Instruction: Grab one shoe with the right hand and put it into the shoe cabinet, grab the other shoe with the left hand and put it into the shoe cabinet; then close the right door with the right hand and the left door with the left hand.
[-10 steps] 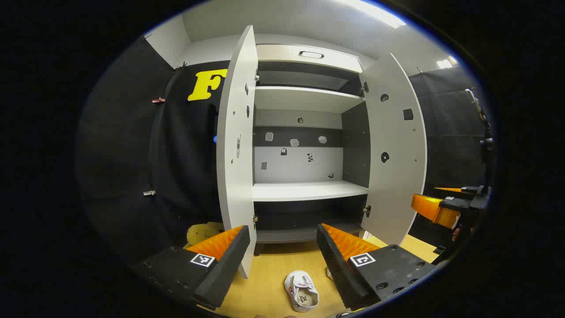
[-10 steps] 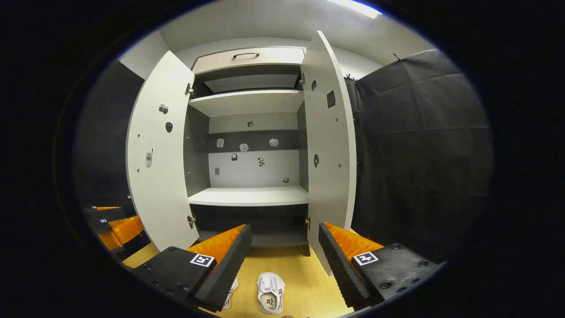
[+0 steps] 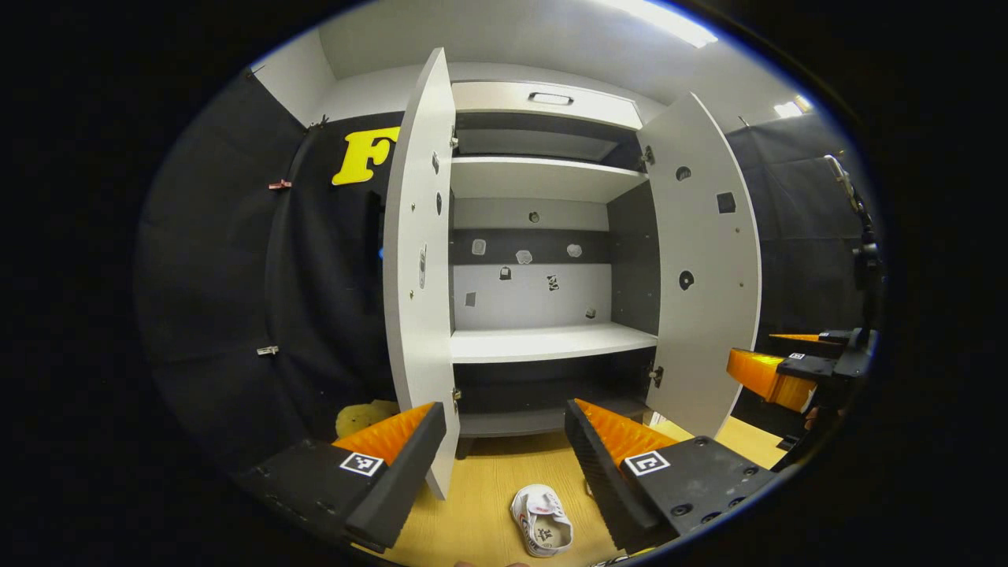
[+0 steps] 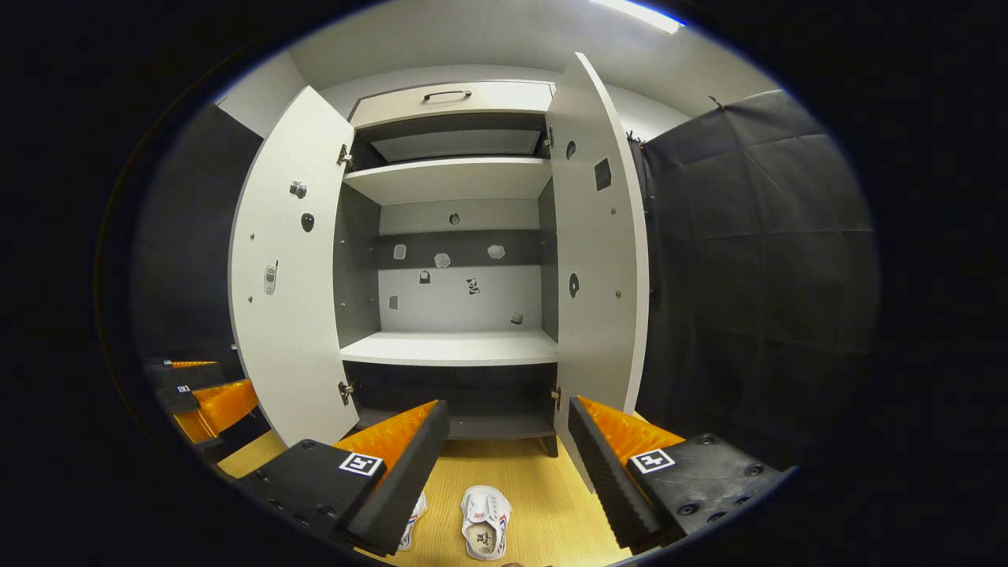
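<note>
Shoe [image 4: 484, 531] is laid lengthwise on wooden floor [image 4: 543, 488], long axis pointed toward shoe cabinet [image 4: 453, 346]; right tool [image 4: 508, 465] is spread, unloaded.

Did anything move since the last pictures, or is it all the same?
Hardly anything. Both views shifted a touch, so each hand-held gripper, left and right, drifted slightly. Nothing was grabbed or let go. Both stay open, the shoes stay on the floor, and the cabinet doors stay open.
</note>
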